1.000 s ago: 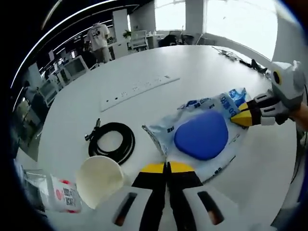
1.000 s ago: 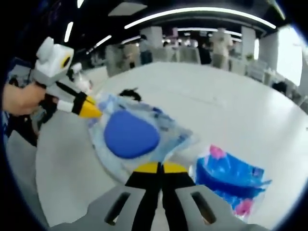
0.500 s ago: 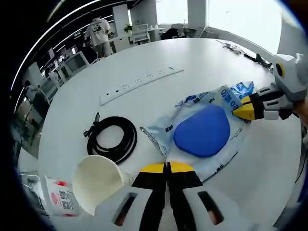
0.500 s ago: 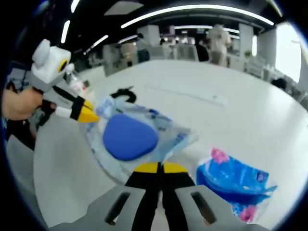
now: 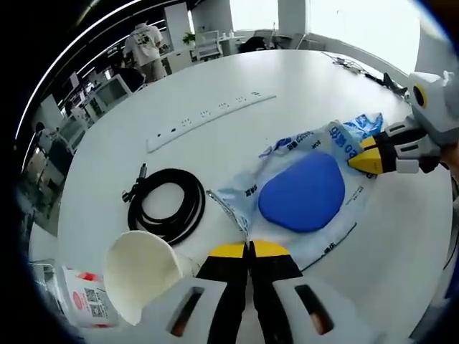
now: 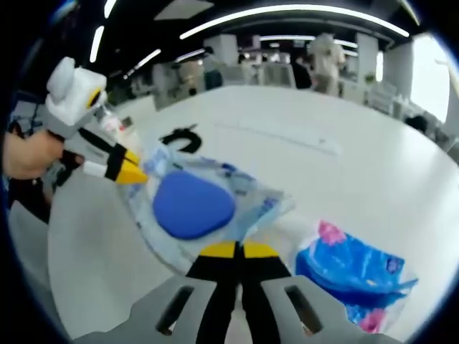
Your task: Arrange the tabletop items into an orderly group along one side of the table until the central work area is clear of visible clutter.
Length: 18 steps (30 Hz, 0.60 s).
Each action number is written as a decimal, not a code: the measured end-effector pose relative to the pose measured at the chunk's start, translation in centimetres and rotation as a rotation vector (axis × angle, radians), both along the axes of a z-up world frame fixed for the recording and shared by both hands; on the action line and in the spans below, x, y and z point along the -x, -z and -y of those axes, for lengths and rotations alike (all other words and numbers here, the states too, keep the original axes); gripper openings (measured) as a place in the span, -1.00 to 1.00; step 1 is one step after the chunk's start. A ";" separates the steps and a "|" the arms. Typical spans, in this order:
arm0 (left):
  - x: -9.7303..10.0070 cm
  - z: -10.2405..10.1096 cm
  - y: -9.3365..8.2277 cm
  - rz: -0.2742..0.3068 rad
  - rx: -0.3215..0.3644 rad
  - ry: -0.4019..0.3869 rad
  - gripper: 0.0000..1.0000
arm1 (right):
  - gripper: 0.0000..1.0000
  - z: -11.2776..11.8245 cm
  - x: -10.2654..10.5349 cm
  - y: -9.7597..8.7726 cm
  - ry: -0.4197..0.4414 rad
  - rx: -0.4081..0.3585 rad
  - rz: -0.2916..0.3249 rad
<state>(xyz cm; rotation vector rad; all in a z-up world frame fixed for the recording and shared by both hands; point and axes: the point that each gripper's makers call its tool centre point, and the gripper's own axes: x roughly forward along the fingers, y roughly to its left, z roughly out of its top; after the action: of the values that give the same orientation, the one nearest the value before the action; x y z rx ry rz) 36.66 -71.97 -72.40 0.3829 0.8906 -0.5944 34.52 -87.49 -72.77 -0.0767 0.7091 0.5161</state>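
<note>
A clear plastic bag (image 5: 337, 147) with blue print holds a blue rounded pad (image 5: 301, 192) and lies stretched between both grippers. My left gripper (image 5: 249, 249) is shut on the bag's near edge; in the right gripper view its yellow tips (image 6: 131, 172) meet the bag's left side. My right gripper (image 6: 233, 249) is shut on the opposite edge of the bag (image 6: 254, 193), and it enters the left gripper view from the right (image 5: 367, 160). The pad (image 6: 193, 206) sits in the bag's middle.
A black coiled cable (image 5: 166, 204) and a white paper cup (image 5: 140, 276) on its side lie left of the bag. A labelled packet (image 5: 82, 304) sits beyond the cup. A white power strip (image 5: 211, 120) lies farther back. A blue tissue pack (image 6: 355, 276) rests right of my right gripper.
Both grippers keep their hold on the bag. The views have shifted a little; the cup and cable sit slightly nearer in the left gripper view.
</note>
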 end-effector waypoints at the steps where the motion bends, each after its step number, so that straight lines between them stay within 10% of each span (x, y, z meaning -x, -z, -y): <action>1: -0.1 0.0 0.1 0.000 -0.005 0.004 -1.00 | -1.00 0.0 0.0 0.0 -0.001 0.004 -0.001; 18: 0.3 -0.3 0.3 0.016 -0.050 0.014 -0.94 | -0.93 0.4 -0.2 0.3 -0.011 0.054 0.009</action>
<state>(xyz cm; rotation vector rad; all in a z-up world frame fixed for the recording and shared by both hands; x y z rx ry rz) 36.33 -71.67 -72.70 0.4386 0.8891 -0.5824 34.73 -87.89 -73.10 -0.1336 0.7144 0.5064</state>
